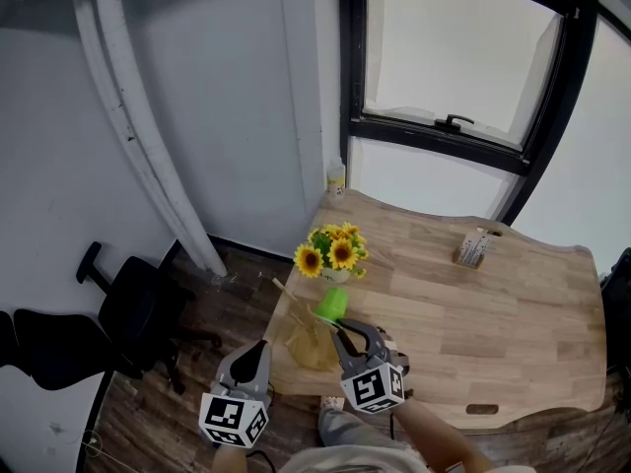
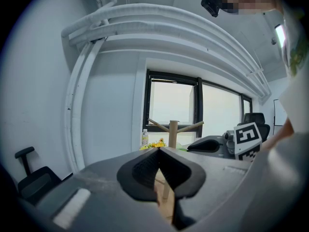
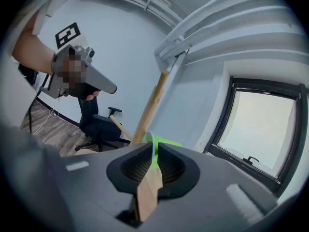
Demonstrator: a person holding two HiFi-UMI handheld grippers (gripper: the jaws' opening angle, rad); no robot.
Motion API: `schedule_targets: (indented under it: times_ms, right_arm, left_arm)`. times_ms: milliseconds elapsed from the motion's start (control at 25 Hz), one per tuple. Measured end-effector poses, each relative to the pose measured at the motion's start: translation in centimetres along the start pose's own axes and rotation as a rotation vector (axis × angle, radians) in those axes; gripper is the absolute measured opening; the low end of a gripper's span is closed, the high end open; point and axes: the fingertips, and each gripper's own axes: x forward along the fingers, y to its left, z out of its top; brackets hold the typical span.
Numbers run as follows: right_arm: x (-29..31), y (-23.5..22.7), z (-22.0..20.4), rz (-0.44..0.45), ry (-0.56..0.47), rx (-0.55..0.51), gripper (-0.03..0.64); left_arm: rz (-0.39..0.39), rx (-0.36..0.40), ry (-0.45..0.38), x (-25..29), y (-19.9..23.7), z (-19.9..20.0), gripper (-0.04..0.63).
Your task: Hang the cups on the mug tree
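A green cup point(image 1: 331, 304) hangs over the table's left end, right beside the wooden mug tree point(image 1: 301, 338). My right gripper point(image 1: 345, 327) is shut on this cup. In the right gripper view a green edge of the cup point(image 3: 169, 142) sits pinched between the pads point(image 3: 155, 146), and the tree's pole point(image 3: 150, 108) rises just behind it. My left gripper point(image 1: 258, 348) hovers off the table's left edge, shut and empty. The left gripper view shows its closed tips point(image 2: 158, 150) pointing at the mug tree point(image 2: 173, 132), with the right gripper point(image 2: 207, 144) to the right.
A pot of sunflowers point(image 1: 333, 252) stands just beyond the cup on the wooden table point(image 1: 473, 323). A small bottle point(image 1: 336, 177) sits at the far corner and a small box point(image 1: 473, 248) further right. A black office chair point(image 1: 128, 308) stands on the floor to the left.
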Motion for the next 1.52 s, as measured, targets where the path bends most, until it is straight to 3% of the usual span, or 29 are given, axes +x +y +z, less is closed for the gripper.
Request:
schedule_targets:
  times_ms: [240,400,880,1520]
  right_arm:
    - [-0.2,1.5,0.0,0.014,0.013,-0.141,0.043]
    - [-0.2,2.4,-0.3,0.034,0.021,-0.175,0.02]
    - [-0.1,2.7,-1.3,0.032,0.054,-0.168,0.029]
    - [-1.2,3.4,-1.8,0.043,0.084,-0.062,0.036]
  left_arm:
    - [-0.003,-0.002,0.004,-0.1,-0.2,-0.2,0.005]
    - [-0.003,-0.002,0.005,-0.1,-0.3,-0.2,0.005]
    - [-0.012,-0.001,0.016,-0.5,-0.9,-0.6,0.005]
    - [-0.048,0.009,0.014,-0.9,-2.3,-0.6,0.005]
